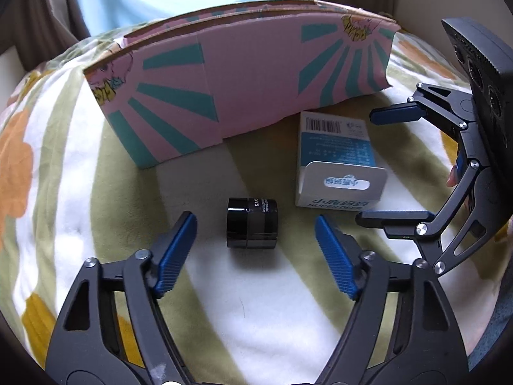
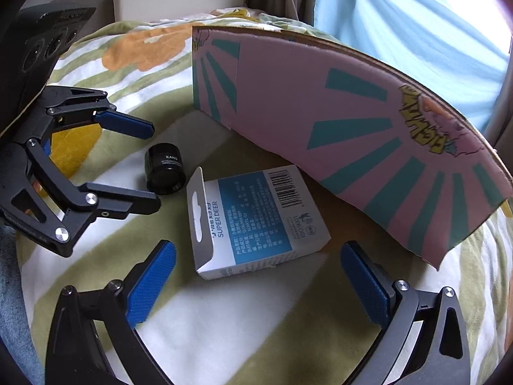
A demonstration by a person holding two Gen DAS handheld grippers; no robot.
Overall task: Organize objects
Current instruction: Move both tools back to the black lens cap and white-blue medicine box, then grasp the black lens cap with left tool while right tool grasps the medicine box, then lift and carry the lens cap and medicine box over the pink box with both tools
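So, left wrist view: the left gripper (image 1: pixel 255 223) points down at a fleecy blanket with green stripes and orange flowers (image 1: pixel 64 173). Its blue ribbed finger pads (image 1: pixel 178 253) are spread, one on each side of a small black glossy jar with white lettering (image 1: pixel 252 223); neither pad touches it. The jar lies on its side on the blanket, between the pads. Just to the jar's right is a white and blue cardboard carton with a barcode and a hang tab (image 1: pixel 336 160), lying flat, apart from the jar. Behind both stands a large pink cardboard box with teal rays and cartoon print (image 1: pixel 243 77), its near wall upright. The right gripper (image 1: pixel 383 166) comes in from the right edge, jaws spread wide, the lower finger just beside the carton's front end, the upper near its barcode end. A fingertip of the person's hand (image 1: pixel 453 175) shows behind that gripper's frame.

Right wrist view: the right gripper (image 2: pixel 256 288) has its blue pads (image 2: pixel 154 285) wide apart, the white and blue carton (image 2: pixel 256 221) ahead of them and not touched. The carton's far corner is close to the pink box (image 2: pixel 368 134); whether they touch cannot be told. The black jar (image 2: pixel 166 173) lies left of the carton, between the spread fingers of the left gripper (image 2: pixel 154 166), which enters from the left. The blanket (image 2: pixel 243 320) is under everything.
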